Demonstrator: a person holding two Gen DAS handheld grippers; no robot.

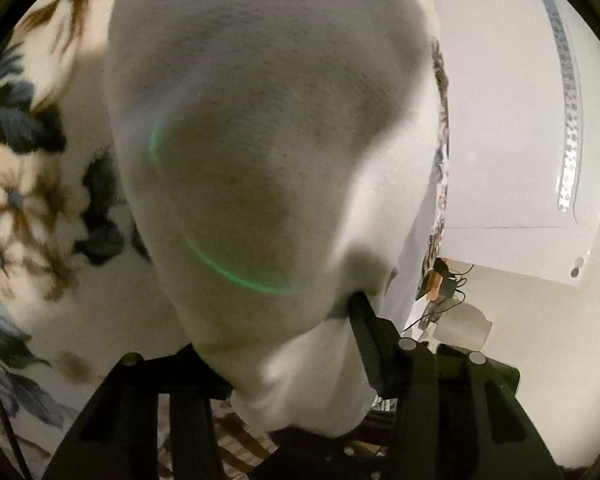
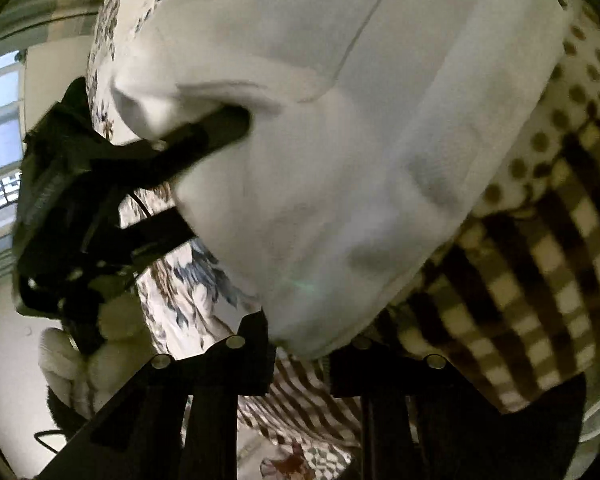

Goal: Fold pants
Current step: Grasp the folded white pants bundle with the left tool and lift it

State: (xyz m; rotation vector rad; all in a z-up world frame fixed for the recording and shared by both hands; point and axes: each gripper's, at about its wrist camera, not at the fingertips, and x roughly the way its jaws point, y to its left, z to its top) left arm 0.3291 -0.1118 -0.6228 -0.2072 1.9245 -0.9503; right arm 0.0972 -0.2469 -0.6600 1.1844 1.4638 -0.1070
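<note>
Above the flowered bedspread, the white pants hang lifted, pinched by both the left tongs and right tongs, probably to straighten them for folding

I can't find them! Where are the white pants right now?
The white pants hang in the middle of both views, pinched by the left claw and right claw, above the flowered blanket.

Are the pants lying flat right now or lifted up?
Lifted. The pants hang bunched from both grippers, left and right, above the floral blanket. How far they are folded, cannot tell.
</note>
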